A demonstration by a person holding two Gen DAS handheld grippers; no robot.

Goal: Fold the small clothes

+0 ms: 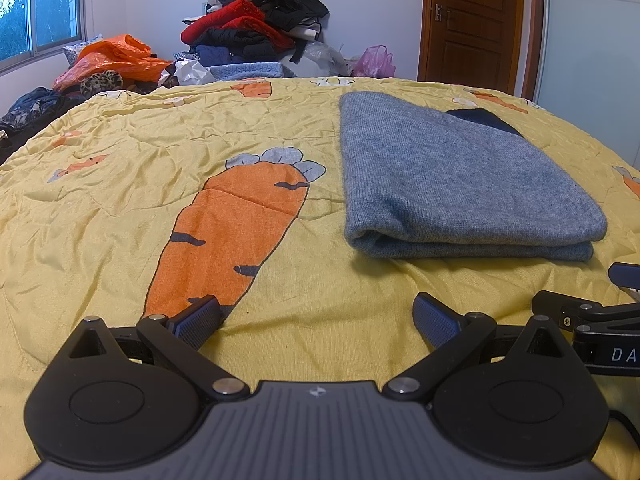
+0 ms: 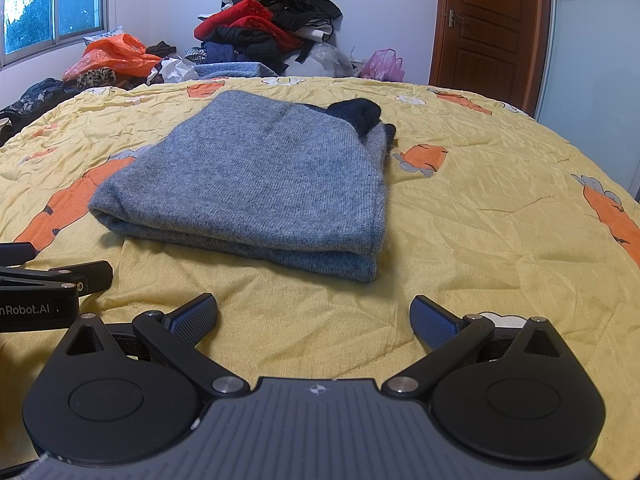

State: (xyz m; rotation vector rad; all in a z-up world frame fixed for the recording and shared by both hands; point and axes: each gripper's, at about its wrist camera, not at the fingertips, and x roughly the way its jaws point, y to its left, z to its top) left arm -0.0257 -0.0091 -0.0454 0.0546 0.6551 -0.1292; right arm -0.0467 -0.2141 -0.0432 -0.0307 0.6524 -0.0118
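lying folded on the quilt (image 1: 120,208), the sweater (image 1: 452,184) has a dark garment (image 2: 358,114) tucked at its far end. left gripper (image 1: 316,322) and right gripper (image 2: 314,320) sit near it, fingers spread, holding nothing.

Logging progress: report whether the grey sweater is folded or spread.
Folded. The grey sweater lies doubled on the yellow bedspread, stacked layers showing at its near edge.

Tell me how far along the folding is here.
Done: the grey sweater lies folded in layers on the yellow bedspread, a dark piece showing at its far end. In hand: nothing; the left gripper and right gripper are open and empty. Left: possibly the clothes pile behind.
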